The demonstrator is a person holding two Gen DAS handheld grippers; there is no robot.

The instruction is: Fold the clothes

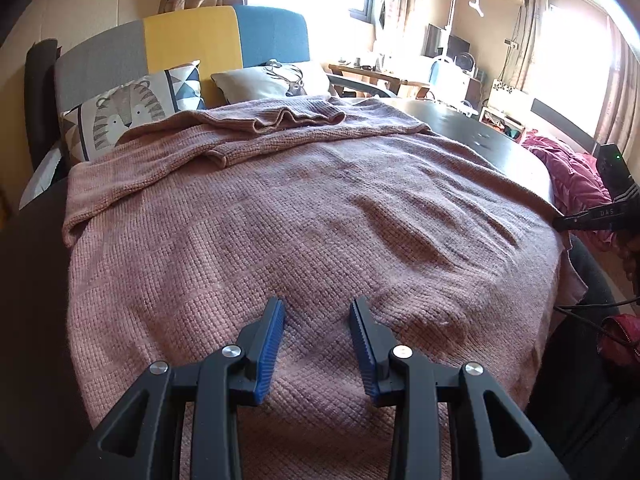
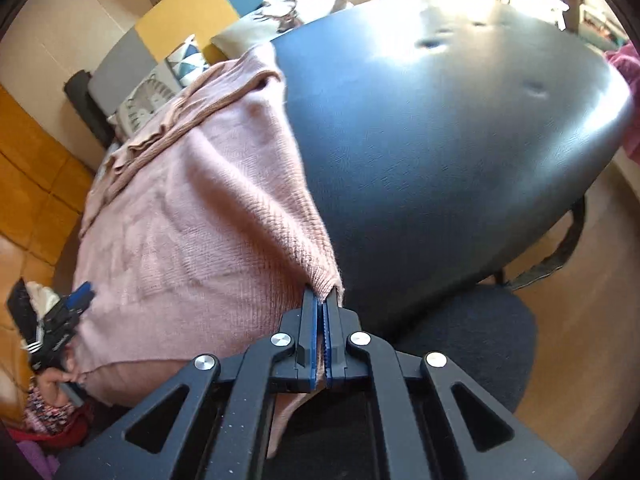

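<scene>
Spread ahead of the left gripper [image 1: 318, 312], jaws apart and empty above it: a pink knit sweater [image 1: 304, 216], waffle-textured, softly rippled, sleeve folded across its far end. Draped over a black table [image 2: 460, 140]. Pinched at its near edge by the right gripper [image 2: 322, 304], fabric pulled up into a taut ridge.

- sweater [image 1: 304, 216] spread on the table [image 1: 480, 132], one sleeve folded across its far end
- cushions [image 1: 132, 108] behind it, against the sofa [image 1: 224, 36]
- jacket [image 1: 568, 176] off the table's right side
</scene>
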